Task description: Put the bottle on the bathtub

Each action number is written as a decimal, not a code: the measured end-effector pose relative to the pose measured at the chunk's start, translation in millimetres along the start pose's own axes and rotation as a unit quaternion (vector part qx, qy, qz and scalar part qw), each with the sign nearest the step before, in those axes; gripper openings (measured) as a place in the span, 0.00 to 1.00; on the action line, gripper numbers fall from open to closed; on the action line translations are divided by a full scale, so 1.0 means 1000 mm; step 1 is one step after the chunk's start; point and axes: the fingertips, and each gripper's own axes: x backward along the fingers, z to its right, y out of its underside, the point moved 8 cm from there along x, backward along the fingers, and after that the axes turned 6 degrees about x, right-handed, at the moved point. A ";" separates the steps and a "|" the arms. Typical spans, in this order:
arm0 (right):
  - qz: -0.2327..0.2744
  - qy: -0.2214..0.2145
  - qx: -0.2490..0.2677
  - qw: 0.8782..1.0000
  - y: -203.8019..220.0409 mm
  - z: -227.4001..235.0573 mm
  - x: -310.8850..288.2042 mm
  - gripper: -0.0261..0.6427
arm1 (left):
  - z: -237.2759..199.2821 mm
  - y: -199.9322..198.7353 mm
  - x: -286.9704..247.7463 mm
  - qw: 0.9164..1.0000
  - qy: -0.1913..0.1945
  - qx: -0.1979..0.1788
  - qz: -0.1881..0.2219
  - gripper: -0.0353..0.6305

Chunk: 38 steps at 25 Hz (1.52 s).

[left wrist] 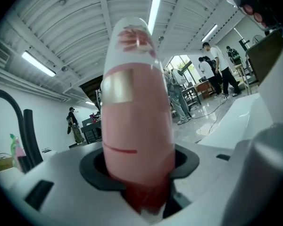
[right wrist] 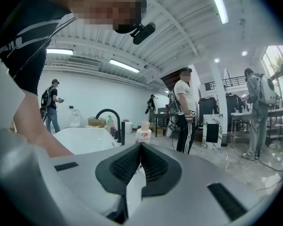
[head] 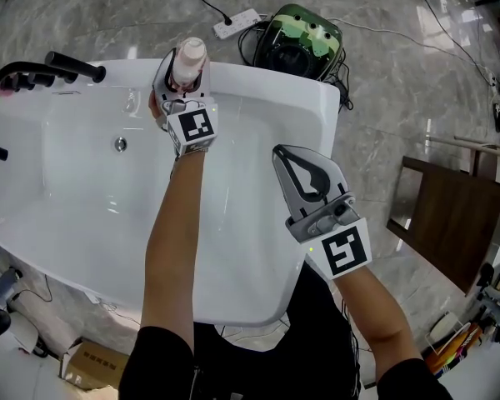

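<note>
Pink plastic bottle (head: 189, 61), round-sided w/ a pale cap, is clamped btwn the jaws of the left gripper (head: 181, 86), cap end poking out past the jaw tips. It hangs at the far rim of the bathtub (head: 267, 77); whether its base touches the rim can't be told. Right gripper (head: 290, 158) has its jaws pressed together on nothing, ribbed black pads meeting tip to tip. The tub basin is under them, and the bottle is well ahead & left of the tips.

Risks, as a judgement: the rim is glossy white, smooth & narrow, prob. slick. The bottle is tall & curved, so if the jaws part before the base is flat on the rim, it could tip into the basin. It could also go off the back to the stone floor, where a power strip (head: 236, 23) lies beyond the tips. The pads bear on a smooth curved wall, so the bottle may twist in the grip. Black faucet (head: 17, 90), a matte bent tube, stands left of the left jaws, apart from the bottle.
</note>
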 end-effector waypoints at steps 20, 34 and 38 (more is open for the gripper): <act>0.002 -0.008 0.012 1.000 -0.002 -0.005 -0.003 0.06 | -0.027 -0.023 0.014 0.999 0.004 0.053 0.010 0.47; 0.016 -0.002 0.016 1.000 -0.025 -0.008 -0.002 0.06 | -0.038 -0.060 0.013 0.996 0.038 0.083 0.024 0.39; 0.014 -0.001 0.017 1.000 -0.025 -0.005 0.001 0.06 | -0.037 -0.067 0.011 0.995 0.038 0.088 0.040 0.37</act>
